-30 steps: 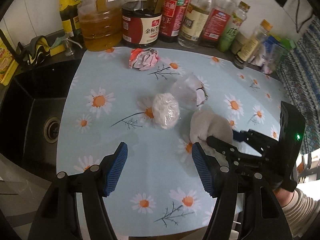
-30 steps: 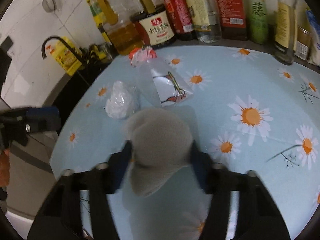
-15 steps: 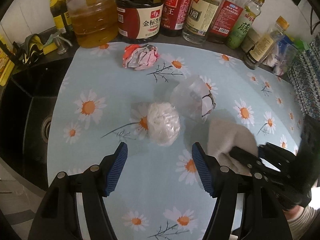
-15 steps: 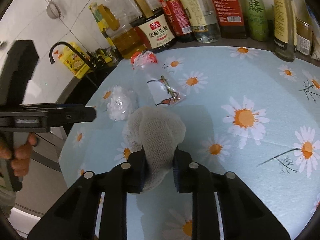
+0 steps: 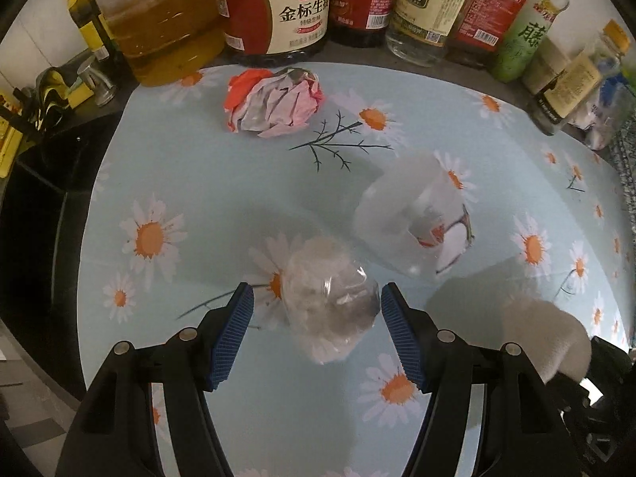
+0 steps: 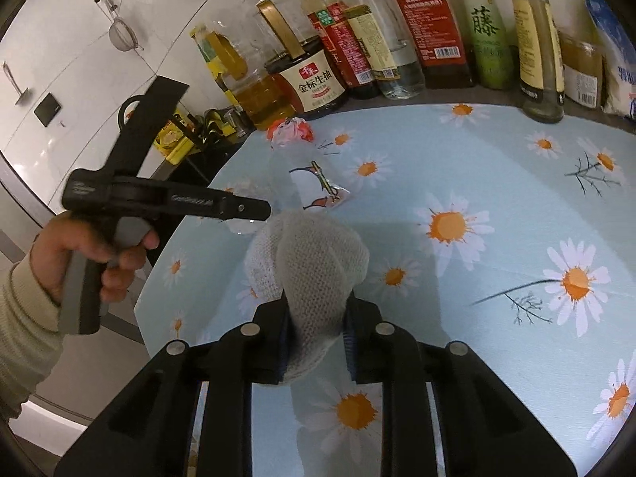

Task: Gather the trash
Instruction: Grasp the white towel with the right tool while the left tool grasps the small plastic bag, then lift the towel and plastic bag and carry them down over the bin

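A crumpled clear plastic wad (image 5: 330, 302) lies on the daisy tablecloth (image 5: 179, 183), between the open fingers of my left gripper (image 5: 316, 328), which do not touch it. A flat clear plastic bag (image 5: 413, 214) lies just beyond, and a red and white crumpled paper ball (image 5: 274, 103) sits near the bottles. My right gripper (image 6: 314, 342) is shut on a grey mesh foam wad (image 6: 310, 266), which also shows in the left wrist view (image 5: 544, 338). The clear bag (image 6: 314, 187) and paper ball (image 6: 290, 131) show beyond it. The left gripper's body (image 6: 167, 198) shows there, held in a hand.
A row of oil and sauce bottles (image 5: 274, 4) lines the back of the counter (image 6: 397, 39). A dark sink (image 5: 35, 214) lies left of the cloth, with a yellow cloth and tap (image 5: 71, 83) behind it.
My left gripper has moved forward so its open fingers now flank the clear plastic wad. My right gripper closed on the grey foam wad and has lifted it slightly.
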The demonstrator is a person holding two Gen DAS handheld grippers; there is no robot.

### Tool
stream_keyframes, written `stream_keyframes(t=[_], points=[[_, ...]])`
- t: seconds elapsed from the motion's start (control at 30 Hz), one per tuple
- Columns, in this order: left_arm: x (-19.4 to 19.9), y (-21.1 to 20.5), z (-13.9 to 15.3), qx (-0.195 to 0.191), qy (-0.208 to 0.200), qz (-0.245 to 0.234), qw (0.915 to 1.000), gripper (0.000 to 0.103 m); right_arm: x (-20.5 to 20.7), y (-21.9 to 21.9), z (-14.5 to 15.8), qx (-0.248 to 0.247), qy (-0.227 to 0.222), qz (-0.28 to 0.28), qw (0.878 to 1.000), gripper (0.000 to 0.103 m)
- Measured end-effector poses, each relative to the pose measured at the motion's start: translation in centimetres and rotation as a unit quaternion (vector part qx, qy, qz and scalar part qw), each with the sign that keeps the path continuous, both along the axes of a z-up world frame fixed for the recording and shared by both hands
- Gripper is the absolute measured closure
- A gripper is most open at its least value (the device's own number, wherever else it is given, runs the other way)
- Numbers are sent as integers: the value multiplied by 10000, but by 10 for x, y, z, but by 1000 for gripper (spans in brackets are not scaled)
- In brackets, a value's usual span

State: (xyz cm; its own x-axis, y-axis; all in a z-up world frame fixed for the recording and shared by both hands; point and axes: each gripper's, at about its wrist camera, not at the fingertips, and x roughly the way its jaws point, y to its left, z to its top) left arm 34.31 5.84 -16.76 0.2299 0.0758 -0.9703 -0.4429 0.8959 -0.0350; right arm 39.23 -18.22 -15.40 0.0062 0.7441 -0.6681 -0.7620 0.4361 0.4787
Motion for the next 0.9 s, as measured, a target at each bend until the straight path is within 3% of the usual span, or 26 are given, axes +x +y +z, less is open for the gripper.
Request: stream_keyframes(t=[0.13, 0.23, 0.9], points=[[5, 1, -5, -35, 51, -10, 10000, 41, 2, -3, -2, 84, 96, 36, 9999, 80], [5, 3, -6, 29, 84, 50, 9999, 54, 3, -6, -1, 169, 124, 33, 9998, 80], [-34, -19, 25, 82, -365, -338, 9987, 55, -20, -15, 0, 154, 161, -140, 9997, 80]])
